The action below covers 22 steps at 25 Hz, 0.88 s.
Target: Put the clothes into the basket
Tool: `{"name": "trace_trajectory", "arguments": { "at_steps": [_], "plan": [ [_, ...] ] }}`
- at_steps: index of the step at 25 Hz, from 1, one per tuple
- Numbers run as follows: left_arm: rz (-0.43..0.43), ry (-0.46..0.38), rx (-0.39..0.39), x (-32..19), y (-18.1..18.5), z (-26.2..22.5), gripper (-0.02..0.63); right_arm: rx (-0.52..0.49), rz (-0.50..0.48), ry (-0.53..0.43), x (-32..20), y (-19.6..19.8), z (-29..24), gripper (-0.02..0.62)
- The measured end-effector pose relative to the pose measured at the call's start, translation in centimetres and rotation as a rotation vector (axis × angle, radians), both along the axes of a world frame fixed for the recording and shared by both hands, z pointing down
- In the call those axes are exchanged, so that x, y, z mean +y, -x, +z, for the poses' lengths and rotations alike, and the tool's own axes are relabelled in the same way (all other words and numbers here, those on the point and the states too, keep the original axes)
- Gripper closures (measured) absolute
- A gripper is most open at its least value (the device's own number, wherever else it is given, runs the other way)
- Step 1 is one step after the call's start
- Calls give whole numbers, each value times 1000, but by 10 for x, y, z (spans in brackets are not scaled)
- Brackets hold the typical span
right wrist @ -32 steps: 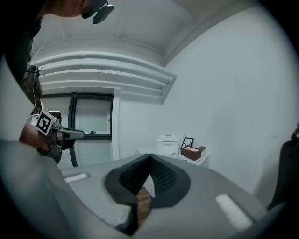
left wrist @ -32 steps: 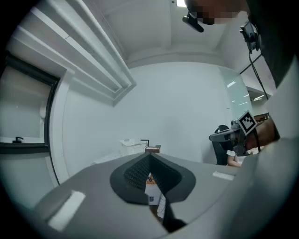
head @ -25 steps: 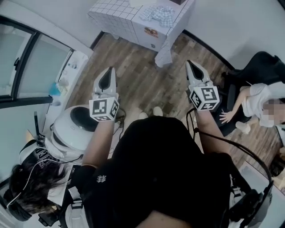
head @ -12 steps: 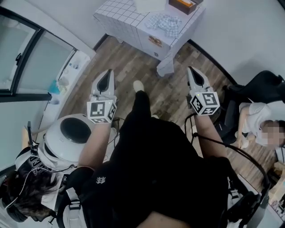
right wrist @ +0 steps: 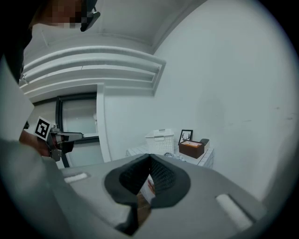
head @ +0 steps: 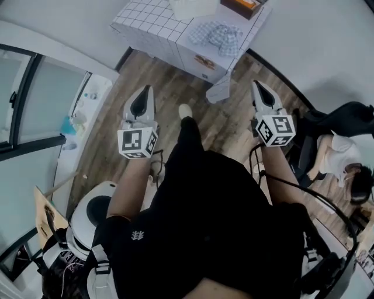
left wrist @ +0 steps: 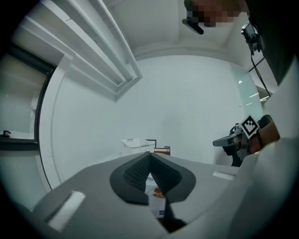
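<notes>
On the white tiled table [head: 146,23] at the top of the head view lies a blue checked garment [head: 219,34]. A second checked cloth [head: 219,90] hangs off the table's front edge. The white basket [head: 193,7] stands at the table's back and also shows small in the right gripper view as the basket [right wrist: 161,141]. My left gripper [head: 144,91] and right gripper [head: 260,86] hover over the wood floor, short of the table. Both are shut with nothing between their jaws, which meet in each gripper view: left gripper [left wrist: 149,156], right gripper [right wrist: 149,158].
A brown box [right wrist: 192,148] and a picture frame [right wrist: 186,136] stand beside the basket. A round white appliance [head: 96,213] sits on the floor at lower left, by glass doors [head: 35,99]. A person [head: 339,160] sits low at the right. My leg [head: 187,134] steps forward between the grippers.
The person has stepped toward the table, so it sits closer and the round appliance has slid down and left. Both grippers stay shut and level.
</notes>
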<state>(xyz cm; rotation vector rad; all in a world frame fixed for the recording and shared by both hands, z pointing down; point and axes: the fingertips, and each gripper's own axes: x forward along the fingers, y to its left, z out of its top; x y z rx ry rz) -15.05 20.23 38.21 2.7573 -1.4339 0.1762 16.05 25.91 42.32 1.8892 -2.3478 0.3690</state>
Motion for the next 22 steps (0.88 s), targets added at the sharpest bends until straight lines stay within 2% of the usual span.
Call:
{"name": "trace_trajectory", "arguments": {
  "at_steps": [7, 14, 22],
  "plan": [
    [18, 38, 29, -106, -1, 8, 600, 19, 34, 46, -94, 0, 2, 595],
    [57, 52, 36, -205, 3, 9, 600, 25, 28, 59, -202, 27, 0, 595],
    [124, 36, 30, -290, -13, 7, 600, 81, 139, 45, -276, 1, 0, 595]
  ]
}}
